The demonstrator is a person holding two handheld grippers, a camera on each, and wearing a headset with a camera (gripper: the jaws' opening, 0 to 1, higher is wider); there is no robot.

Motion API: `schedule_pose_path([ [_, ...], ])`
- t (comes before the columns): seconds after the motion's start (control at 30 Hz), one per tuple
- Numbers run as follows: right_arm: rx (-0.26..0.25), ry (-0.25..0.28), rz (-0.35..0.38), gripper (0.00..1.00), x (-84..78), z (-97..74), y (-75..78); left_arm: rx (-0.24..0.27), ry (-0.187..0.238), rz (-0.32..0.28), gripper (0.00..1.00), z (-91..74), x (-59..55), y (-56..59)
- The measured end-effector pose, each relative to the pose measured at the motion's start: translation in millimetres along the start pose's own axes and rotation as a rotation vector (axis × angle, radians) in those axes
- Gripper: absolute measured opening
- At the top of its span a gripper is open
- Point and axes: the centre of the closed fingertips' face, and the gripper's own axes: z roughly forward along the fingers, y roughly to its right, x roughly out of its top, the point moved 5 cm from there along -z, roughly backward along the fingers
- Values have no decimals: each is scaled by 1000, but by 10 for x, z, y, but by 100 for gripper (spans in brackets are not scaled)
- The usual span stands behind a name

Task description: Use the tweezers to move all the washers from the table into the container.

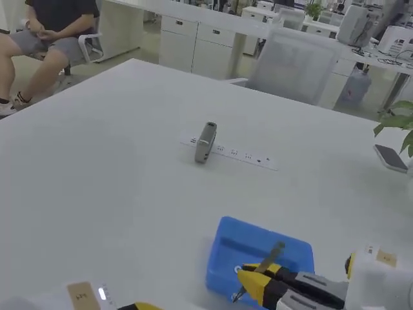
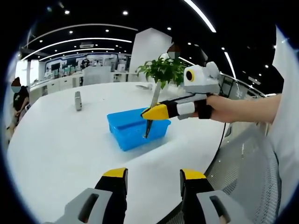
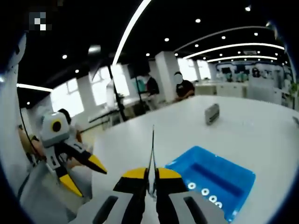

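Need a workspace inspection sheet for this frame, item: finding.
Surface: white table, matte.
Job's things: blue container near the front edge; at least three washers inside; tweezers held above it.
Clutter: grey device standing by a row of small marks, too small to identify; phone at the far right.
Grippers: left claw open, empty; right claw shut on the tweezers.
Cables: nothing seen.
Surroundings: office desks, chair, potted plant, seated person.
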Motion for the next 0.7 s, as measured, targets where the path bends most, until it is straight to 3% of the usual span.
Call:
schedule_pose_path([
  [0.23,-29,14,-13,3,89,244,227,0,5,-10,44,-2,4,-5],
  [0.5,-90,-25,-18,3,-96,559,460,1,1,-21,43,0,-1,-12],
  [0.7,-93,-74,-41,3,-213,677,508,-9,-10,-18,42,9,-11,1],
])
